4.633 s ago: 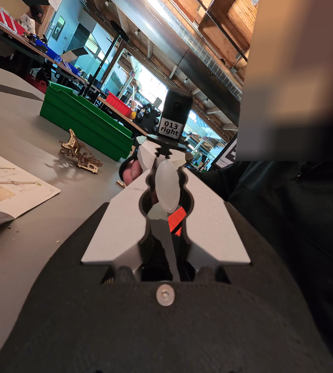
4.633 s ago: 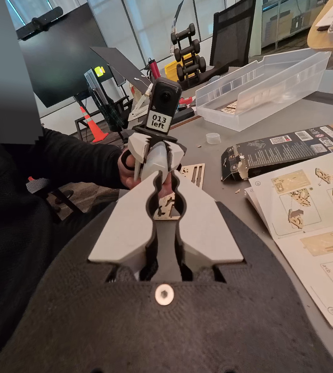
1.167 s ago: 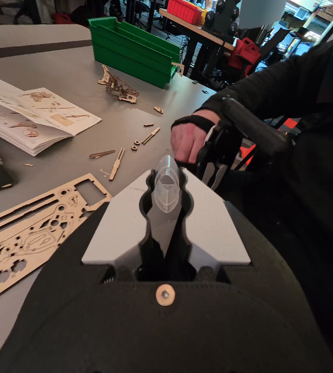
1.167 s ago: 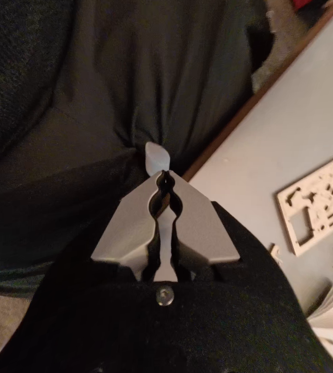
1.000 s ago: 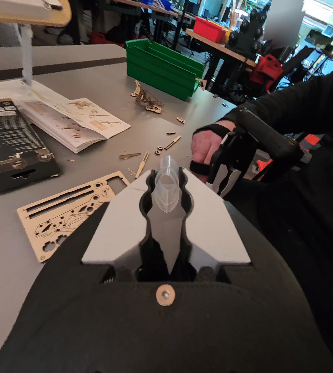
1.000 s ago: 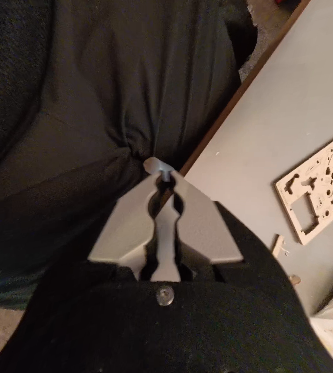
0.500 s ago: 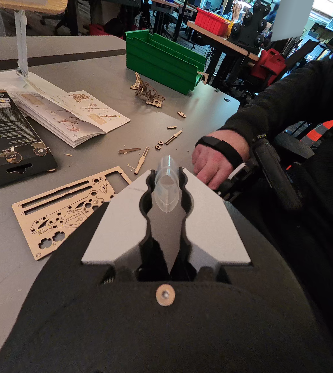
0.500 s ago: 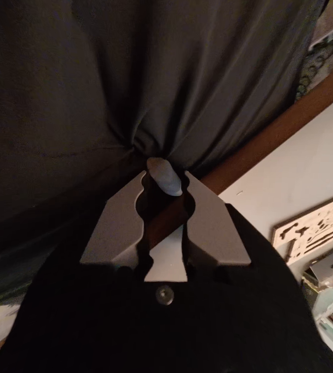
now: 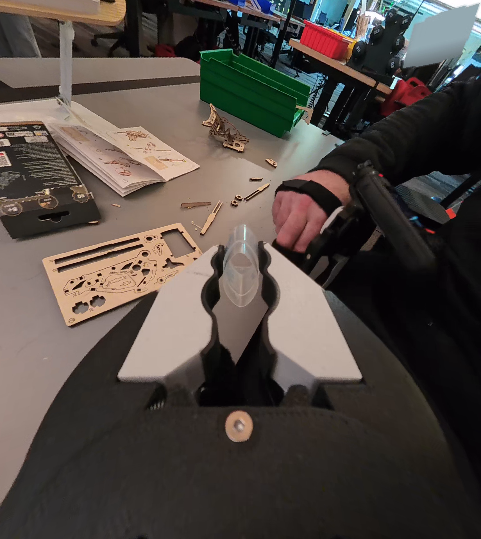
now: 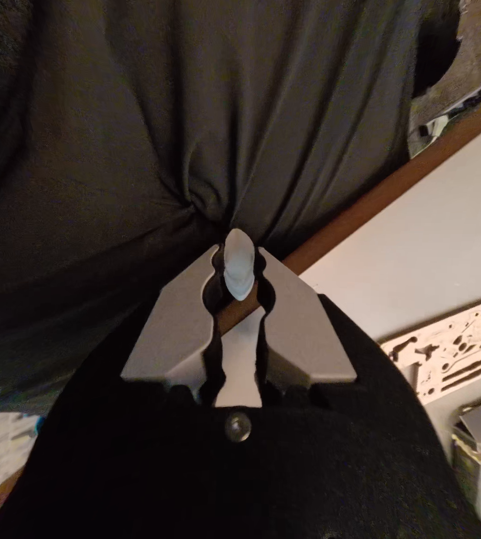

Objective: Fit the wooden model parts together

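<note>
Left wrist view: green bin, contents unseen.

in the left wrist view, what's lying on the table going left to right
black box → instruction booklet → wooden parts sheet → loose wooden pieces → half-built wooden model → green bin → person's hand

Parts sheet cut by right edge; black box cut left.
</note>
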